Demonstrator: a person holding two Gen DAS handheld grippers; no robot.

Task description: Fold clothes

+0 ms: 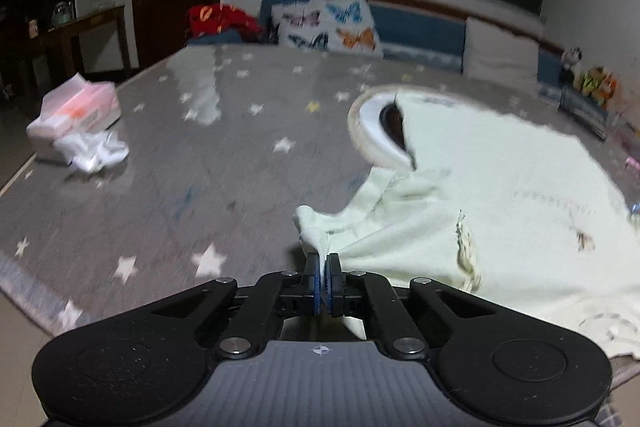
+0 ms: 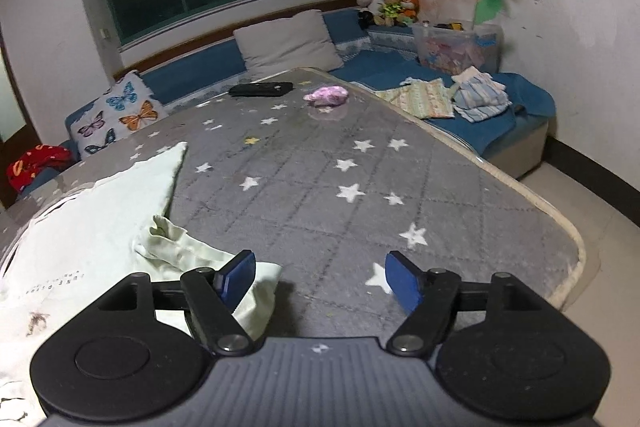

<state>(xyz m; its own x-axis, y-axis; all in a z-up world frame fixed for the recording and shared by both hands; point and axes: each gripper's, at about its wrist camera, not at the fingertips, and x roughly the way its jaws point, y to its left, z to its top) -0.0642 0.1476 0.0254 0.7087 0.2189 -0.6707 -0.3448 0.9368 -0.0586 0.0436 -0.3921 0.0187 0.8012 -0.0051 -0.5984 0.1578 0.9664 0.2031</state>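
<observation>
A pale cream shirt (image 1: 500, 187) lies spread on the grey star-patterned mat (image 1: 200, 163), its round collar toward the far side. My left gripper (image 1: 325, 263) is shut on the end of the shirt's left sleeve, which bunches up at the blue pads. In the right wrist view the same shirt (image 2: 80, 227) fills the lower left, and its crumpled right sleeve (image 2: 180, 247) lies under the left blue finger (image 2: 236, 277). My right gripper (image 2: 320, 281) stands open above the mat (image 2: 340, 167), with nothing between its pads.
A tissue box (image 1: 76, 111) and crumpled white cloth (image 1: 92, 151) sit at the mat's left edge. A pink cloth (image 2: 326, 95) and a dark flat object (image 2: 260, 89) lie at the far end. Folded clothes (image 2: 460, 95) rest on the blue bench, with pillows (image 2: 286, 43) behind.
</observation>
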